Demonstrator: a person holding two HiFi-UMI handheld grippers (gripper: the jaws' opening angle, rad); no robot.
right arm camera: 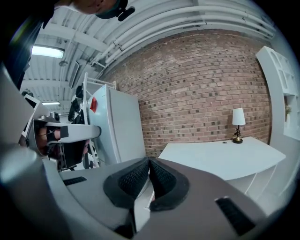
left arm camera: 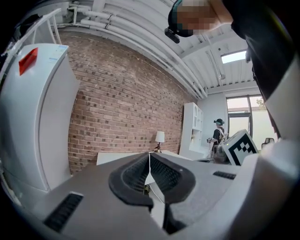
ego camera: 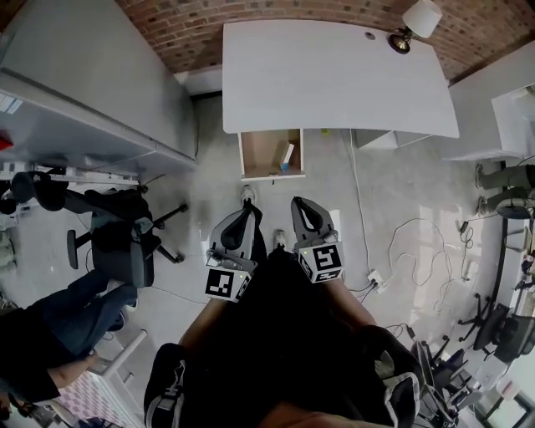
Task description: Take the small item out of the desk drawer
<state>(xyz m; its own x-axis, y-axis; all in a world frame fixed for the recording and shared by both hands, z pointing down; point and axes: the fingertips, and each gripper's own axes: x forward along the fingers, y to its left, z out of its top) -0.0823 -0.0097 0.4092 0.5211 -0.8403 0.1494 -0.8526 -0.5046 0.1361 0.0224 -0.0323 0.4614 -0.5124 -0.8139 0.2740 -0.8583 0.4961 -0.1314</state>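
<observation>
A white desk [ego camera: 334, 75] stands against the brick wall, its wooden drawer [ego camera: 261, 155] pulled open toward me. In the drawer's right half lies a small white and blue item [ego camera: 287, 155]. My left gripper [ego camera: 246, 207] and right gripper [ego camera: 298, 203] hang side by side over the floor, short of the drawer's front edge. Both are shut with nothing between the pads. In the left gripper view the left gripper [left arm camera: 149, 157] has its jaws closed tip to tip. The right gripper [right arm camera: 149, 161] is closed the same way, and the desk [right arm camera: 220, 157] lies beyond it.
A table lamp [ego camera: 414, 25] sits on the desk's far right corner. A tall white cabinet [ego camera: 92, 75] stands at the left, with an office chair [ego camera: 125, 238] and a seated person [ego camera: 58, 326] below it. Cables [ego camera: 418, 251] trail over the floor at the right.
</observation>
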